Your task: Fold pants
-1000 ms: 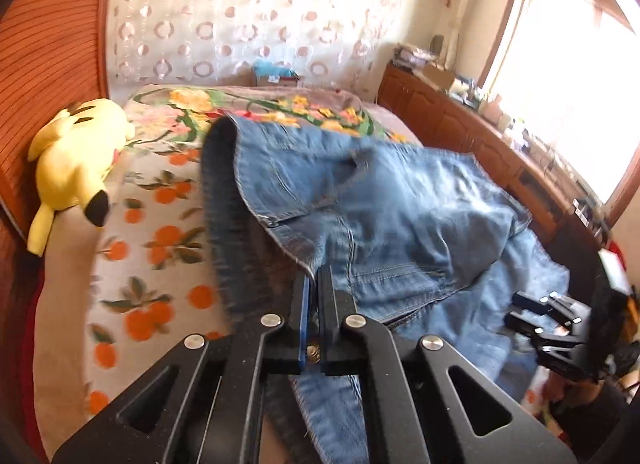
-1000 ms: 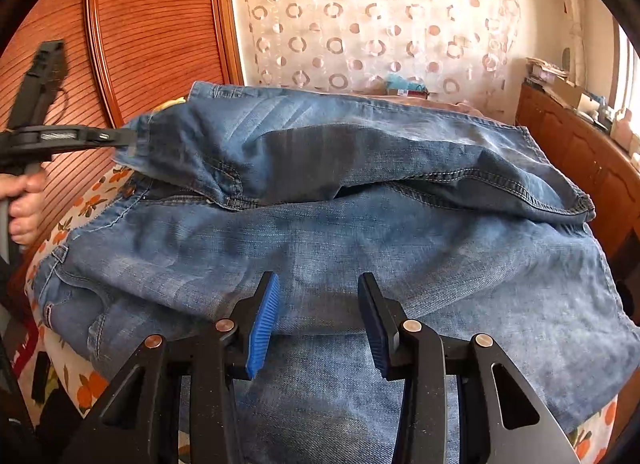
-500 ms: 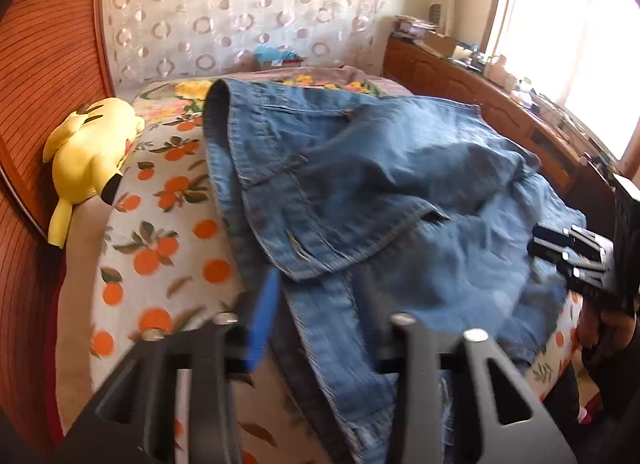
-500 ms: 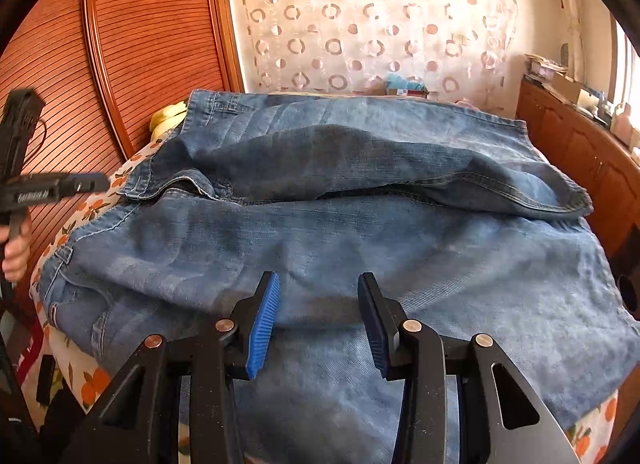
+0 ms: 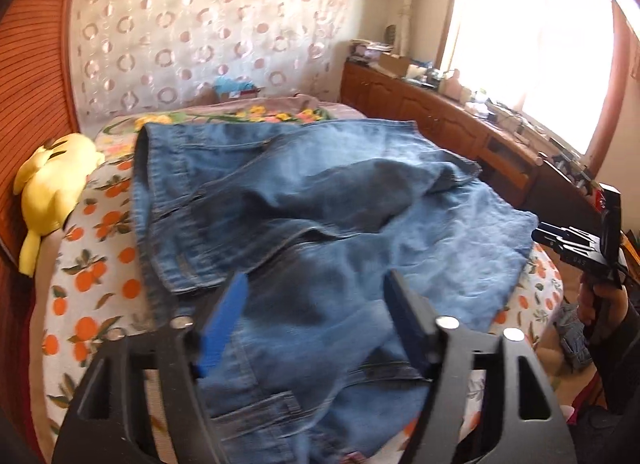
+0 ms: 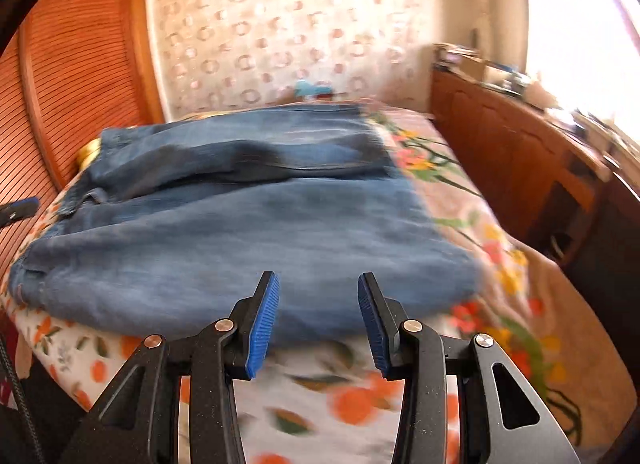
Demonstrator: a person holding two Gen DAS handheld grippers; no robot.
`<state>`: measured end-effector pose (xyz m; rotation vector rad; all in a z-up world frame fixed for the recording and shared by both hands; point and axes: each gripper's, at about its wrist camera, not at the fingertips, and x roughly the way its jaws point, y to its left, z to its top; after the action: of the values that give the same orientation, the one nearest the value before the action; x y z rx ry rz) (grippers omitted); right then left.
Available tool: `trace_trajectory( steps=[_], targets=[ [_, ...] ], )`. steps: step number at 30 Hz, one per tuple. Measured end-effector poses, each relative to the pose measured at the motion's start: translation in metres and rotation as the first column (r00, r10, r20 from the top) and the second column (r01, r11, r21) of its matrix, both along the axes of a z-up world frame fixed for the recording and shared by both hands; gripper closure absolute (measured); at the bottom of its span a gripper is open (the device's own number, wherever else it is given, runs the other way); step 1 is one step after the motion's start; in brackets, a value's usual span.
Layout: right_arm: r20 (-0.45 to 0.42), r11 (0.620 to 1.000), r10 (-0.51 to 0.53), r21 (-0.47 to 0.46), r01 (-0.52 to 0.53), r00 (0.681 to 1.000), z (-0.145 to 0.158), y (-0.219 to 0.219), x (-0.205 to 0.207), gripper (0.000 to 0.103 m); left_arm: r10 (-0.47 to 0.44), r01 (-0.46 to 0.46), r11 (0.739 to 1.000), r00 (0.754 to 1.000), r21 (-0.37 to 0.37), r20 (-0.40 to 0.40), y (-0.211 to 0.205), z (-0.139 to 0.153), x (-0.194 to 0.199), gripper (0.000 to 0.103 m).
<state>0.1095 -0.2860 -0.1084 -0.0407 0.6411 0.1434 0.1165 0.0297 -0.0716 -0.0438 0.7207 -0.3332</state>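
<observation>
- The pants (image 5: pixel 320 216), blue denim, lie folded over on themselves across the bed (image 5: pixel 92 288), an upper layer doubled back along a crease over the lower one.
- The left gripper (image 5: pixel 316 316) hovers just over the near edge of the denim; its jaws have just been opening and stand wide apart, cloth showing below the gap but neither pad pressing on it.
- The right gripper (image 6: pixel 318 318) is at the pants' near hem with its jaws partly apart and nothing clamped; the bedsheet shows beneath them.
- In the left wrist view the right gripper (image 5: pixel 576 244) also appears at the far right edge of the bed, held in a hand (image 5: pixel 600 300).
- A yellow plush toy (image 5: pixel 52 188) lies on the bed beside the pants, apart from them.
- An open cardboard box (image 5: pixel 236 90) sits beyond the head of the bed with something blue in it, perhaps cloth; it is too small to tell.
- The wooden sideboard (image 5: pixel 452 120) under the window is cluttered with small items.
</observation>
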Motion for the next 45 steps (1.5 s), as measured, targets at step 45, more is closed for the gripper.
trace_trajectory(
  steps=[45],
  targets=[
    [-0.044, 0.999, 0.051, -0.003, -0.051, 0.998, -0.025, -0.055, 0.042, 0.067, -0.155, 0.167, 0.979, 0.982, 0.114, -0.107, -0.083, -0.055, -0.048, 0.054]
  ],
)
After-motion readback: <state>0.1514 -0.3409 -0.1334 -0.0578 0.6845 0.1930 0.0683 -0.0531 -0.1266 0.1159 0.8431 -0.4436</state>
